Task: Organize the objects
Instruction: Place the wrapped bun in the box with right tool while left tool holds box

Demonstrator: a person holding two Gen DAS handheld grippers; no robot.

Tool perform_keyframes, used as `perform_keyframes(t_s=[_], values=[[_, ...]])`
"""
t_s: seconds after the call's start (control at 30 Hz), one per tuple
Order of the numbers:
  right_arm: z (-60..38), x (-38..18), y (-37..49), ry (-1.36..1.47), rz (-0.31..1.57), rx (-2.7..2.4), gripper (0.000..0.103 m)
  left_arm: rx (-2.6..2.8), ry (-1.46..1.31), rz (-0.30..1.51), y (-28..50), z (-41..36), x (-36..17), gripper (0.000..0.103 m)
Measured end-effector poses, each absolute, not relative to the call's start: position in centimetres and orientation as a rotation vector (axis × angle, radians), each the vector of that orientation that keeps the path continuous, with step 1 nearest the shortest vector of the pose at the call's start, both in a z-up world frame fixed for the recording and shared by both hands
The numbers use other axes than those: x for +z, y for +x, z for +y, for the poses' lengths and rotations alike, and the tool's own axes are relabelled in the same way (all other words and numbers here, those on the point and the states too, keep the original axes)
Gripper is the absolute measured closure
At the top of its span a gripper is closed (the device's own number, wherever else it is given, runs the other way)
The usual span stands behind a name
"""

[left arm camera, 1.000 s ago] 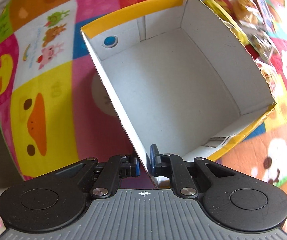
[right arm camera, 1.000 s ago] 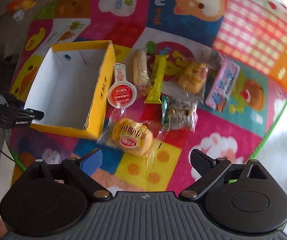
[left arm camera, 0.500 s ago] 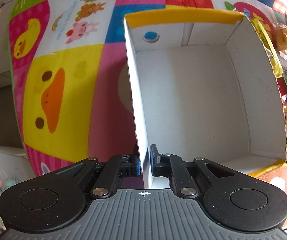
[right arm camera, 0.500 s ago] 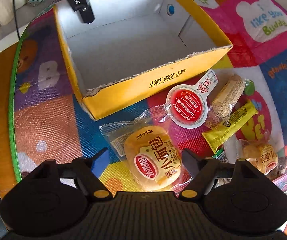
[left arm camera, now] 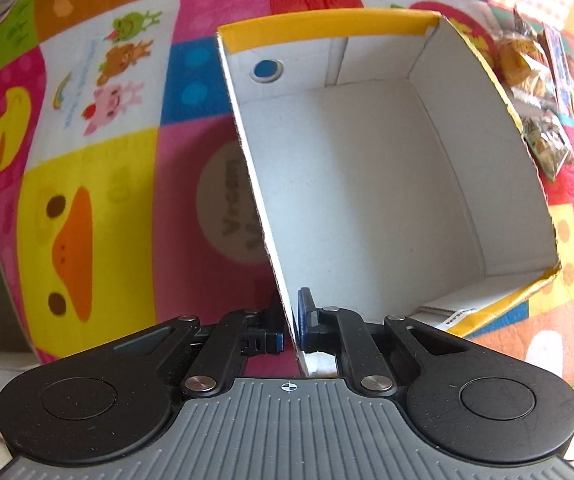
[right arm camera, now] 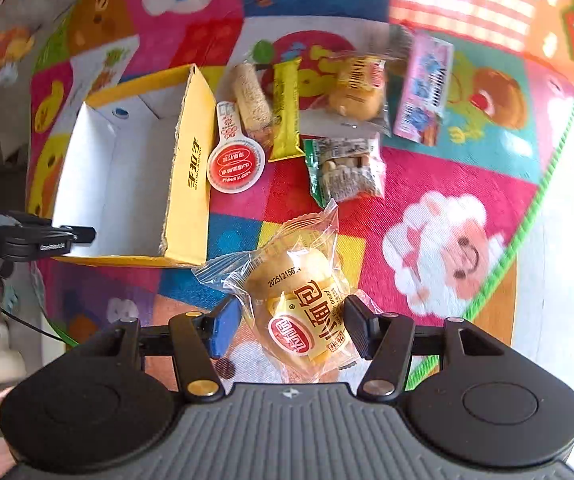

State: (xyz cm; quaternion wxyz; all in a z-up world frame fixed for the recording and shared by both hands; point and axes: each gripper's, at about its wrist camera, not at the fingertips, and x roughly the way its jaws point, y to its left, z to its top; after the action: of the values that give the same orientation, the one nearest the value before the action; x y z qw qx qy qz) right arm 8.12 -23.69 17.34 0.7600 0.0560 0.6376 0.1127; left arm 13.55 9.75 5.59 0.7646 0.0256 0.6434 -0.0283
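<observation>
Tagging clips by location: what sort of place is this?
Likely a home play area: a cartoon-animal play mat spread under a yellow cardboard box and wrapped snacks such as a bread bun.

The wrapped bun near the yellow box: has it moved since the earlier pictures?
Cannot tell. The wrapped bun still lies by the yellow box corner on the mat; the right gripper has come down around it, jaws open.

- My left gripper [left arm camera: 290, 330] pinches the yellow box's [right arm camera: 189, 168] near wall, so that rim is blocked
- Box interior [left arm camera: 371, 184] lies bare, open from above
- Bread bun packet [right arm camera: 299, 312] fills the gap in my right gripper [right arm camera: 289, 330]
- Red-lidded cup [right arm camera: 236, 166], cracker roll [right arm camera: 252, 98] and yellow bar [right arm camera: 286, 108] crowd the box's outer side
</observation>
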Motion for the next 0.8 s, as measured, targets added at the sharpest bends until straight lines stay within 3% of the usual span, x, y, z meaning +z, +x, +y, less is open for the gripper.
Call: perform_keyframes(t_s=[0.23,0.8], values=[[-21.9,23.4,4.0,0.262,1.335,0.150,0.046,-0.099,-0.024,1.362,12.4,11.4,6.3,0.094],[-10.0,27.1,5.0,0.198,1.320,0.155,0.046,-0.125,-0.244,1.362,9.7,15.3,5.4,0.092]])
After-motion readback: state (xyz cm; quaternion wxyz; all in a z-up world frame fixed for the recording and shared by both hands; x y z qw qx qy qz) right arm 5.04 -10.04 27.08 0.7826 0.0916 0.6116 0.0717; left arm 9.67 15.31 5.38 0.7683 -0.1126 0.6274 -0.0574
